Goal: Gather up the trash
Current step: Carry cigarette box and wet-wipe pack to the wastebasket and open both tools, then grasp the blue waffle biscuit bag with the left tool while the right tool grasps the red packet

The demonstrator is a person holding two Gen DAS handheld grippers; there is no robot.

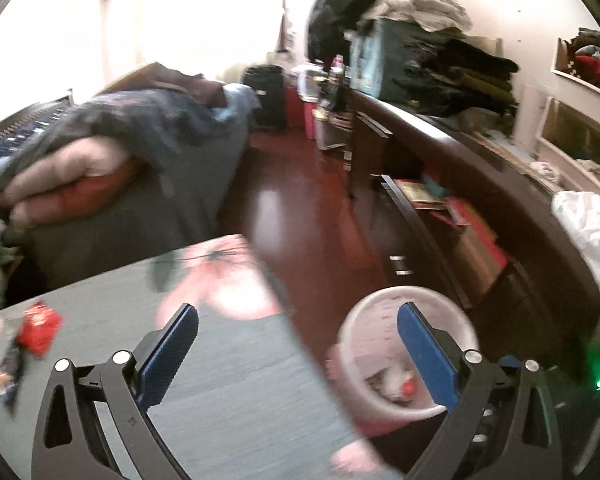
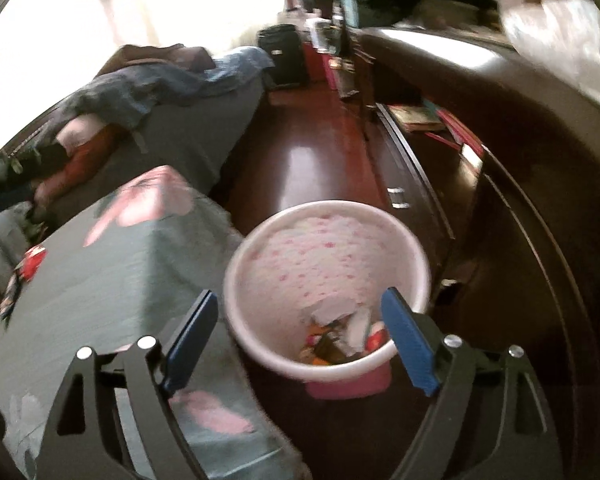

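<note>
Left view: my left tool [image 1: 298, 354] gaping, empty, over grey floral bed [image 1: 236, 380], red wrapper [image 1: 39, 326] at its left edge; right view: my right tool [image 2: 298, 340] gaping, empty, above pink-white bin [image 2: 418, 270] of trash on red-brown floor [image 2: 320, 152].

The waste bin [image 2: 327, 264] is white-rimmed with a pink base, its liner white with small pink dots. The bedspread [image 2: 132, 280] is grey-green with large pink flowers. A red wrapper [image 1: 39, 326] lies on it. Both grippers, left [image 1: 298, 344] and right [image 2: 302, 334], have blue finger pads on black frames. The floor [image 2: 320, 160] is glossy reddish-brown, the dresser [image 2: 520, 184] dark brown.
</note>
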